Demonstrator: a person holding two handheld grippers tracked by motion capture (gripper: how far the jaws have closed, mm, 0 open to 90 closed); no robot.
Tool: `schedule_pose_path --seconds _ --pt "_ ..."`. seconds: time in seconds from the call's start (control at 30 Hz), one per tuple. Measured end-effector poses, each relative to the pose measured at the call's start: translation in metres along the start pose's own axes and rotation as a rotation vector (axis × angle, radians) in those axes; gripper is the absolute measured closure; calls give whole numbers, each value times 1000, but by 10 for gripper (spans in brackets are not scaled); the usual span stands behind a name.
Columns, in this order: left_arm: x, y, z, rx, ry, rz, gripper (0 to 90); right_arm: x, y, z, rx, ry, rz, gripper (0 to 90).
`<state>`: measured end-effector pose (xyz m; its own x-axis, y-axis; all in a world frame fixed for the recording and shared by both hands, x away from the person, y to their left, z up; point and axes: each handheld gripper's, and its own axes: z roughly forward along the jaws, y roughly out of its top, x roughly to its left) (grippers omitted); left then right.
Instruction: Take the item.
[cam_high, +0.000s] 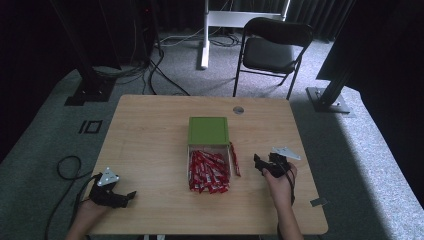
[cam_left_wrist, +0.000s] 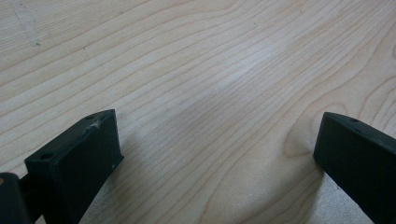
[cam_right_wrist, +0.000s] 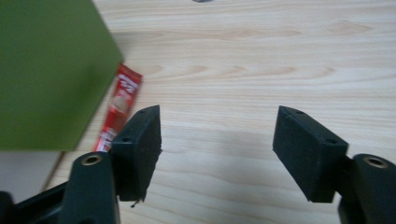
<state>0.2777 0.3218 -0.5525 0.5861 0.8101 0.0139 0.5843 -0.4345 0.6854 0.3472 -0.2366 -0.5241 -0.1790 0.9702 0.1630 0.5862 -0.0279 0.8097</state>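
A box (cam_high: 190, 161) with a green lid (cam_high: 208, 130) pushed back sits mid-table, filled with several red sachets (cam_high: 208, 172). One loose red sachet (cam_high: 234, 159) lies along the box's right side, also seen beside the green lid (cam_right_wrist: 46, 70) as a red sachet (cam_right_wrist: 119, 105). My right gripper (cam_high: 260, 164) hovers just right of that sachet, open, with nothing between its jaws (cam_right_wrist: 217, 144). My left gripper (cam_high: 129, 196) rests near the table's front left corner, open over bare wood (cam_left_wrist: 217, 154).
The wooden table (cam_high: 150, 135) has a round grommet (cam_high: 238, 110) near its far edge. A black folding chair (cam_high: 272, 47) and a white stand leg (cam_high: 204, 35) lie beyond. Black frame posts stand at both sides on the carpet.
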Motion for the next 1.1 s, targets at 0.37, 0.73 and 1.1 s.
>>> schedule_pose_path --seconds 0.37,0.73,1.1 --pt "0 0 0 0 0 0 15 -25 -16 -7 25 -45 27 270" --pt "0 0 0 0 1 1 15 -40 -30 -14 42 -68 72 183" --pt "0 0 0 0 0 1 15 -56 -42 -27 67 -144 41 172"
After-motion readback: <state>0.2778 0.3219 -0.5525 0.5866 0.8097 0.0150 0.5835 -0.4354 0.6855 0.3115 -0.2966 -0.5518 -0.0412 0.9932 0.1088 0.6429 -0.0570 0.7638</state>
